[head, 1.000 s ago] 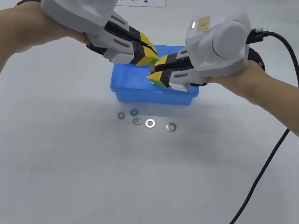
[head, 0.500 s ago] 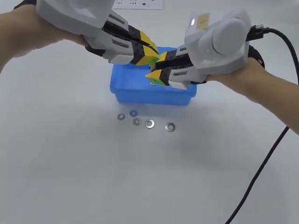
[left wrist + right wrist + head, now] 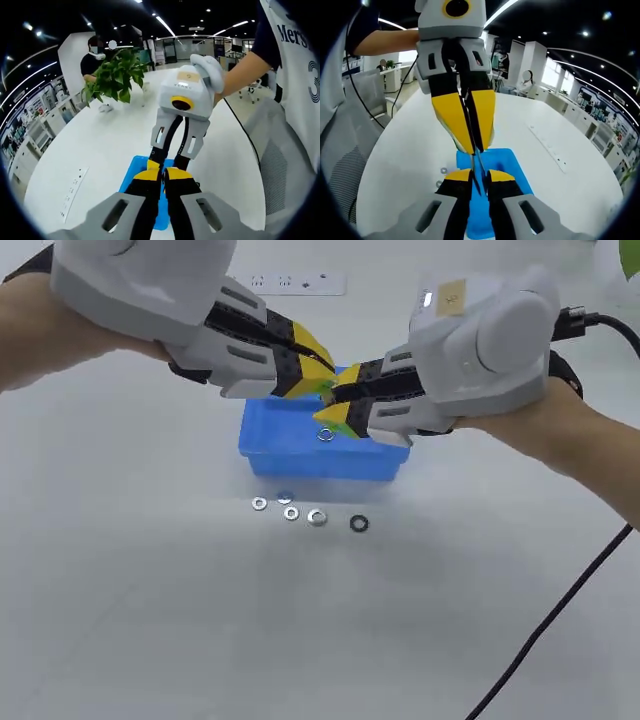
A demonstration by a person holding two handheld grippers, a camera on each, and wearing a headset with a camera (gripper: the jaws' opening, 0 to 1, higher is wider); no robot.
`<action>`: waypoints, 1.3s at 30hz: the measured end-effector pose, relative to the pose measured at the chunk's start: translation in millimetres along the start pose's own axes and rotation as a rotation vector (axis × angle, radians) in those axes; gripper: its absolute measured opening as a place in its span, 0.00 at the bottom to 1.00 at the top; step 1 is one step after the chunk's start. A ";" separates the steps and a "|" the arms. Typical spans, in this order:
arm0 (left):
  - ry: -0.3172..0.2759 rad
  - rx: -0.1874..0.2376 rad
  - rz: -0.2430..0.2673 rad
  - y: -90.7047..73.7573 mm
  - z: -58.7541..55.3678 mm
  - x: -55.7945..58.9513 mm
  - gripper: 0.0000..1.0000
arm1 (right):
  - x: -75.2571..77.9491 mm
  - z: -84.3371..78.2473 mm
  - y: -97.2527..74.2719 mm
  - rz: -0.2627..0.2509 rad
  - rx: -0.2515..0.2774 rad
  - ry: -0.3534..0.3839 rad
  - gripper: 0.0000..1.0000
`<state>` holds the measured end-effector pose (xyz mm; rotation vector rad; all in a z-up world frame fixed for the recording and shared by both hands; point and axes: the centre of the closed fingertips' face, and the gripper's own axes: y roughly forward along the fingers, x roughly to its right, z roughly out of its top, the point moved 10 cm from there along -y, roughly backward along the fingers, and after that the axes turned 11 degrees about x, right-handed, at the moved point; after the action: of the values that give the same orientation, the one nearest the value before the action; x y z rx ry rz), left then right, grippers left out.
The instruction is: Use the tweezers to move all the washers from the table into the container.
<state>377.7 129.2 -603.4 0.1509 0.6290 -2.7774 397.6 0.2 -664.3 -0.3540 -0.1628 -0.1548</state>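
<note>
A blue container [image 3: 300, 462] stands mid-table. My left gripper [image 3: 322, 368] comes in from the upper left and my right gripper [image 3: 338, 412] from the right, tips meeting above it. In the right gripper view thin dark tweezers [image 3: 476, 169] run from the left gripper's [image 3: 472, 145] closed yellow jaws into my right gripper [image 3: 479, 175]; both are shut on them. A washer [image 3: 325, 435] shows just under the tips over the container's inside; I cannot tell if the tweezers hold it. Several washers [image 3: 317, 518] lie in a row in front of the container.
A white power strip [image 3: 285, 283] lies at the table's far edge. A black cable [image 3: 560, 620] trails off the right gripper across the table's right side. A potted plant [image 3: 112, 75] and a person stand far behind the table.
The head camera has shifted, so everything sits a little lower in the picture. Both grippers stay joined over the container. The washers on the table have not moved.
</note>
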 end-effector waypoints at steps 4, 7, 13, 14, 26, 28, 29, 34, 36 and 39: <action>0.006 0.014 0.004 -7.3 9.5 10.9 0.06 | -12.8 14.2 -4.1 0.013 0.006 -0.030 0.12; 0.017 0.018 0.004 -13.1 17.1 22.0 0.06 | -21.4 22.2 -7.0 0.019 0.007 -0.044 0.12; 0.020 0.020 -0.003 -21.1 19.6 42.0 0.06 | -44.4 28.8 -11.2 0.043 0.013 -0.058 0.12; 0.014 0.022 -0.009 -21.5 18.5 45.0 0.06 | -47.4 28.7 -11.5 0.047 0.011 -0.060 0.11; -0.034 0.024 0.000 -26.2 6.7 76.2 0.06 | -77.1 20.3 -13.8 0.090 -0.009 -0.046 0.11; -0.034 0.020 0.001 -26.8 5.3 79.9 0.06 | -81.3 18.6 -13.8 0.095 -0.011 -0.044 0.11; -0.035 0.019 0.002 -27.6 4.7 82.5 0.06 | -83.0 17.9 -13.7 0.097 -0.010 -0.042 0.11; -0.056 0.010 0.007 -29.4 0.0 94.6 0.06 | -92.9 11.4 -10.9 0.106 -0.008 -0.027 0.11; -0.066 0.005 0.007 -30.3 -3.1 97.7 0.06 | -96.2 9.1 -9.4 0.111 -0.011 -0.021 0.11; -0.078 0.016 0.017 -32.2 -7.9 101.1 0.06 | -99.6 6.6 -7.5 0.118 -0.013 -0.019 0.11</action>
<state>272.0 134.6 -614.0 0.0505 0.5832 -2.7578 298.2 7.7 -674.1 -0.3770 -0.1597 -0.0363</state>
